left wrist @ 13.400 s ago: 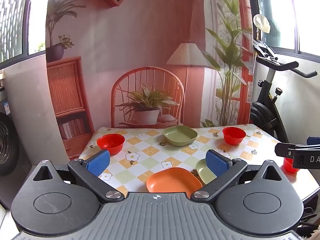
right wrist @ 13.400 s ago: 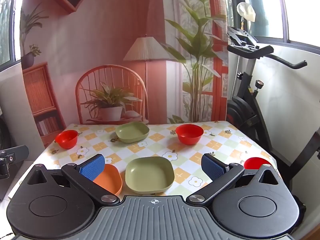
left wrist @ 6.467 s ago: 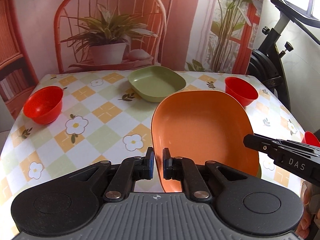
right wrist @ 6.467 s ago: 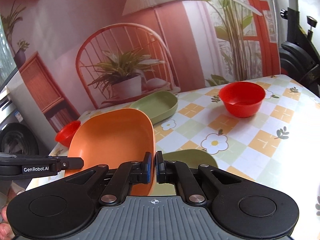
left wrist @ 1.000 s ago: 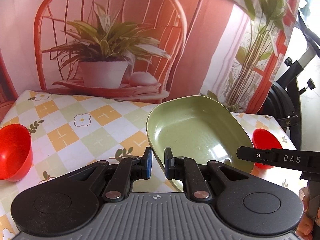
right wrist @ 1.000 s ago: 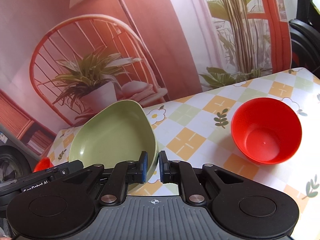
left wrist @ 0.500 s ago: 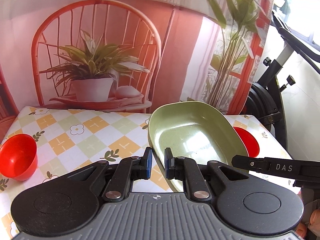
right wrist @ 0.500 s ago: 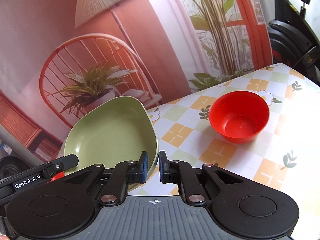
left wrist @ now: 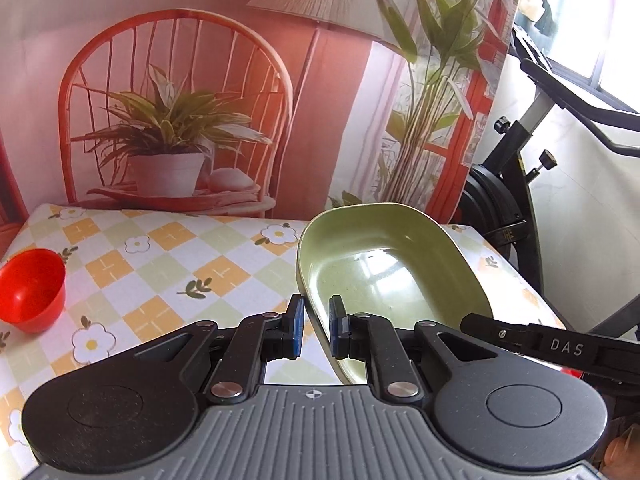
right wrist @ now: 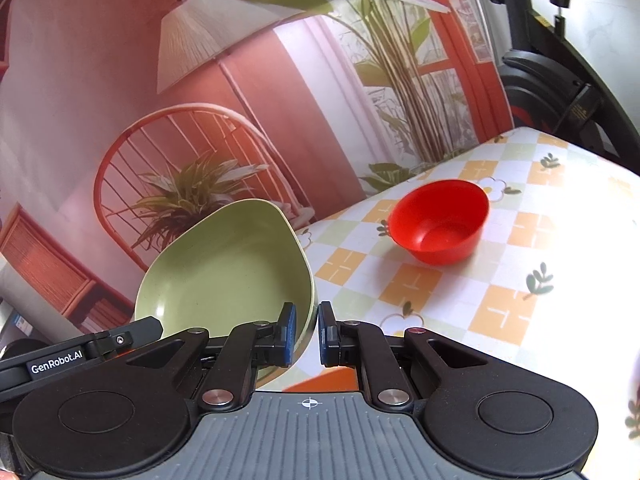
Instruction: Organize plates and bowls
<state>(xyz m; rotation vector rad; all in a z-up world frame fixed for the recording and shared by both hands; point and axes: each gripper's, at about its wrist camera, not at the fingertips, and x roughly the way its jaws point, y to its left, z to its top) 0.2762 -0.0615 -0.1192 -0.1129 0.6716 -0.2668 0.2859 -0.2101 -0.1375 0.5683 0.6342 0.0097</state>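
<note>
Green plastic, held from both sides: the left gripper is pinched on the near-left rim of the green plate, and the right gripper is clamped on the opposite rim of that same plate. Two grips on one plate makes sense, I'd say: the dish is broad and shallow, and a pinch on one edge alone would let it swing or tip. With a hold on each side it rides level enough, tilted slightly, hollow side up.

The plate is up off the table, not resting on it; you can see tablecloth under its near edge in the right wrist view. It hangs over the middle of the table, so my read is that it is being carried toward a stack rather than set down here. A strip of orange shows just under the plate in the right view, possibly another plate, but too little is visible to be sure.

Outward from the plate now. One red bowl sits on the table well to the plate's left. One red bowl sits to the plate's right, apart from it, upright and untouched.

Count in view: one green plate, two red bowls, two grippers.
</note>
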